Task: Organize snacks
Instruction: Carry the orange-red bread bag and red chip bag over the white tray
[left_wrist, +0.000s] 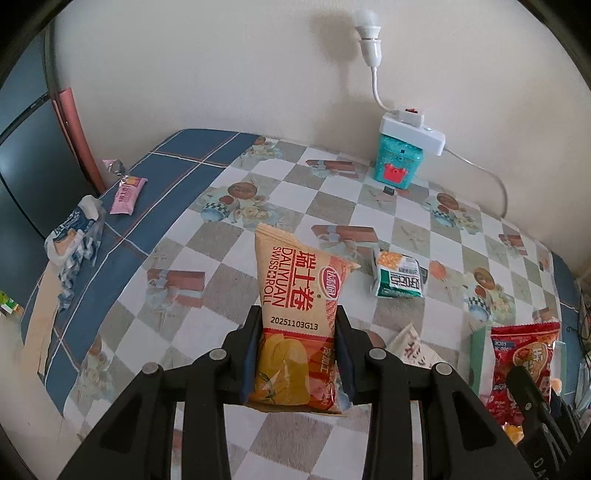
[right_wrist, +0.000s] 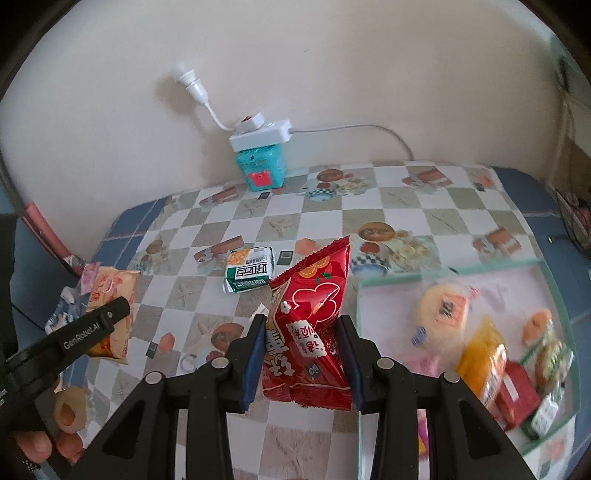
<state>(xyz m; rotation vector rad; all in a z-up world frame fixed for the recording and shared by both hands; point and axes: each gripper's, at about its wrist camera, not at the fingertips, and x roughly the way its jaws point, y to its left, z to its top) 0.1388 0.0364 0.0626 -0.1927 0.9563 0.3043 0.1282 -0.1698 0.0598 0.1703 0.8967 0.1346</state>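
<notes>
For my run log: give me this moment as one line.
left gripper: shut on swiss roll pack | right gripper: shut on red snack bag | tray: partly filled

In the right wrist view we cannot tell apart the snacks (right_wrist: 480, 354) inside the green-rimmed tray (right_wrist: 443, 275), which smear into blur, and the picture's lower right edge cuts that tray off. Left of the tray, our left gripper (right_wrist: 88, 328) hides most of the beige packet (right_wrist: 110, 291). In the left wrist view the tray (left_wrist: 478, 354) shows only a sliver behind the red packet (left_wrist: 517, 365), whose small print we cannot read.
</notes>
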